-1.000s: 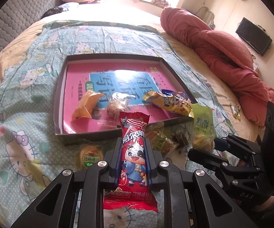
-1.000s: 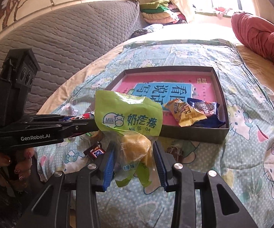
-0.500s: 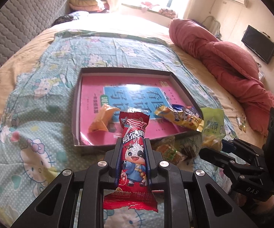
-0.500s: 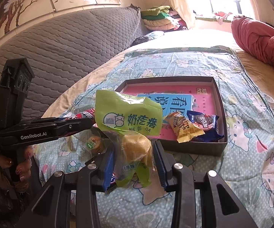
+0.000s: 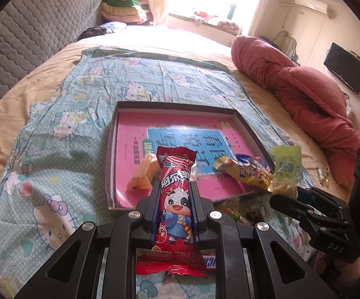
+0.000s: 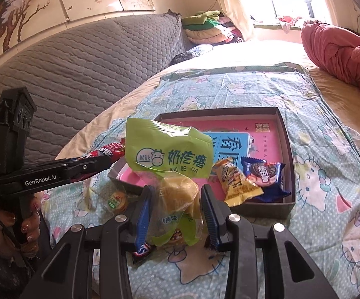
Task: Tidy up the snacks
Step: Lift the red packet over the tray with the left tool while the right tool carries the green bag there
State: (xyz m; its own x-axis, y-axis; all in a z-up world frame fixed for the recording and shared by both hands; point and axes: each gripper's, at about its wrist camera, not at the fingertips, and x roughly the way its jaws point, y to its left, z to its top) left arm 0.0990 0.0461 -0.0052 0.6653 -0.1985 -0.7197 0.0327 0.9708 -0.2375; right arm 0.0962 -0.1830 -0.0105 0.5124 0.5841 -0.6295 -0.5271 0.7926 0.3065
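My left gripper is shut on a red candy packet with a cartoon cow, held above the bed just short of the box's near edge. My right gripper is shut on a green milk-snack packet, held up near the box's near left corner. The shallow dark box with a pink book inside lies on the bed. In it lie an orange packet, a yellow packet and a blue cookie packet. The left gripper also shows in the right wrist view.
Loose snacks lie on the Hello Kitty sheet in front of the box: a round green-label one, a Snickers bar, others. A red quilt lies bunched on the right. A grey padded headboard is on the left.
Both grippers have risen and pulled back from the box, still holding their packets. The box looks smaller and farther in both views.
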